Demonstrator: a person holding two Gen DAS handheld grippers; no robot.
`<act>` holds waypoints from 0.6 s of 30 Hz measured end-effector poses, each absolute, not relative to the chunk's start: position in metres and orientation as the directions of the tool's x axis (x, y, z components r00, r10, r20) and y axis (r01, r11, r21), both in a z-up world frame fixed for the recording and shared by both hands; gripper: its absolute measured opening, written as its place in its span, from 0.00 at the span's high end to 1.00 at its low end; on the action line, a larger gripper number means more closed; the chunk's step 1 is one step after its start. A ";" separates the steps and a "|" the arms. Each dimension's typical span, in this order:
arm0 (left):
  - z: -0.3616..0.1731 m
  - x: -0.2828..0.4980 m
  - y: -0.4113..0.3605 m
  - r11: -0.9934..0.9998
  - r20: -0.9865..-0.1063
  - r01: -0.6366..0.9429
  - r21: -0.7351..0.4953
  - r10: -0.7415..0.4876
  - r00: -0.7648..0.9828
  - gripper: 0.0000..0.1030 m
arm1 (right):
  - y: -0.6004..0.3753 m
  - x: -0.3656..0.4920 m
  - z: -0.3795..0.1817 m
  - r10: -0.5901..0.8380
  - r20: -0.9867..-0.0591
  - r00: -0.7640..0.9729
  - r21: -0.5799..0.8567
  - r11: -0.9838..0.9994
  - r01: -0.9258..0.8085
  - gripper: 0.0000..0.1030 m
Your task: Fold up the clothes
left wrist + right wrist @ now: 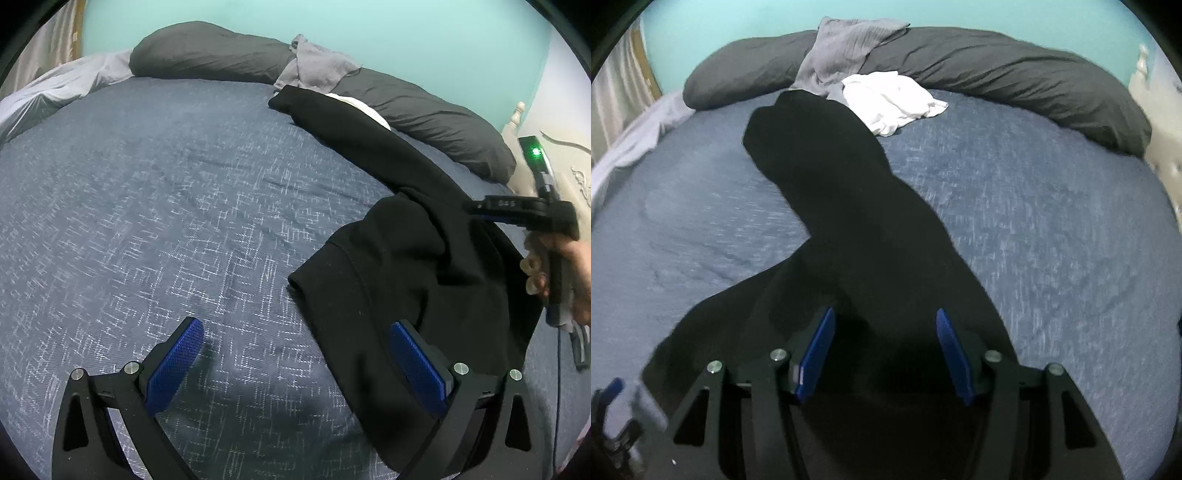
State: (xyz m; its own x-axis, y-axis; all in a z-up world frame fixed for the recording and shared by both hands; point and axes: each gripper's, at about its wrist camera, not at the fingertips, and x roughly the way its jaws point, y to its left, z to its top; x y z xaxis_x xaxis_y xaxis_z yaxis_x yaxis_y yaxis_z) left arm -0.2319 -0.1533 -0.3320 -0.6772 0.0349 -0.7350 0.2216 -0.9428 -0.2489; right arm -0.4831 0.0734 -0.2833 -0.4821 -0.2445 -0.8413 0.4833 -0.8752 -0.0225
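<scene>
A black long-sleeved garment point(388, 240) point(849, 221) lies crumpled on the blue bedspread point(147, 184), with one sleeve stretched toward the pillows. My left gripper point(297, 323) is open wide at the garment's near left edge. Its right finger point(417, 365) stands over the black cloth and its left finger point(177, 358) over bare bedspread. My right gripper point(885, 312) is open just above the garment's body, with the cloth below the pads, not pinched. In the left wrist view a hand holds the right gripper point(535, 214) at the garment's right side.
A white garment point(894, 99) and a grey one point(842, 51) lie at the far end, against the long dark grey pillows point(1015, 70). A pale sheet point(55, 88) is bunched at the far left. A white headboard point(561, 162) borders the right.
</scene>
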 end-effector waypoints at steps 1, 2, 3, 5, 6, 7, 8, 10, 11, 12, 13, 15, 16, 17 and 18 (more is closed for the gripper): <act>-0.332 -0.233 -0.153 -0.943 -0.736 0.221 -0.249 0.036 -0.676 0.01 | 0.070 -0.485 -0.287 -0.228 -0.844 -0.486 -0.045 -0.872 0.487 0.64; -0.333 -0.233 -0.152 -0.943 -0.738 0.220 -0.248 0.037 -0.674 0.01 | 0.067 -0.486 -0.290 -0.208 -0.847 -0.489 -0.070 -0.868 0.491 0.74; -0.333 -0.234 -0.150 -0.944 -0.739 0.217 -0.247 0.038 -0.673 0.01 | 0.066 -0.486 -0.293 -0.195 -0.851 -0.487 -0.084 -0.865 0.495 0.75; -0.333 -0.234 -0.148 -0.947 -0.739 0.211 -0.242 0.039 -0.673 0.01 | 0.065 -0.487 -0.297 -0.184 -0.861 -0.474 -0.091 -0.862 0.499 0.90; -0.333 -0.235 -0.146 -0.948 -0.739 0.209 -0.240 0.039 -0.673 0.01 | 0.067 -0.486 -0.296 -0.184 -0.860 -0.476 -0.091 -0.862 0.498 0.92; -0.333 -0.235 -0.144 -0.949 -0.739 0.206 -0.237 0.039 -0.672 0.01 | 0.071 -0.485 -0.294 -0.192 -0.854 -0.484 -0.087 -0.864 0.496 0.94; -0.333 -0.235 -0.143 -0.951 -0.739 0.203 -0.235 0.039 -0.672 0.01 | 0.074 -0.485 -0.290 -0.201 -0.846 -0.493 -0.081 -0.867 0.492 0.95; -0.333 -0.235 -0.141 -0.952 -0.741 0.200 -0.230 0.038 -0.671 0.01 | 0.085 -0.483 -0.276 -0.225 -0.821 -0.525 -0.061 -0.879 0.472 0.96; -0.333 -0.235 -0.141 -0.953 -0.740 0.200 -0.230 0.037 -0.671 0.01 | 0.092 -0.480 -0.268 -0.236 -0.807 -0.542 -0.052 -0.885 0.462 0.96; -0.332 -0.235 -0.141 -0.953 -0.740 0.200 -0.229 0.037 -0.672 0.01 | 0.099 -0.478 -0.260 -0.247 -0.791 -0.559 -0.041 -0.891 0.452 0.96; -0.332 -0.235 -0.141 -0.952 -0.739 0.201 -0.229 0.036 -0.673 0.01 | 0.106 -0.475 -0.252 -0.257 -0.776 -0.576 -0.031 -0.897 0.442 0.96; -0.331 -0.234 -0.141 -0.953 -0.737 0.201 -0.228 0.034 -0.675 0.01 | 0.125 -0.468 -0.235 -0.274 -0.744 -0.610 -0.009 -0.908 0.419 0.96; -0.330 -0.234 -0.141 -0.953 -0.735 0.201 -0.227 0.032 -0.677 0.01 | 0.138 -0.464 -0.225 -0.280 -0.728 -0.626 0.005 -0.915 0.403 0.97; -0.330 -0.234 -0.141 -0.953 -0.735 0.201 -0.227 0.032 -0.678 0.01 | 0.152 -0.461 -0.216 -0.284 -0.713 -0.642 0.023 -0.924 0.382 0.97; -0.330 -0.234 -0.141 -0.953 -0.734 0.200 -0.228 0.033 -0.678 0.01 | 0.166 -0.458 -0.209 -0.287 -0.699 -0.655 0.042 -0.931 0.362 0.97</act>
State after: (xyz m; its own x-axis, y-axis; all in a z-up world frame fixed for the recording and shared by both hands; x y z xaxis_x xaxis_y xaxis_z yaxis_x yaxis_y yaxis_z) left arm -0.2336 -0.1410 -0.3297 -0.6781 0.0334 -0.7343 0.1998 -0.9530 -0.2279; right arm -0.4577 0.1663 -0.2085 -0.6552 -0.2867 -0.6990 0.3624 -0.9311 0.0422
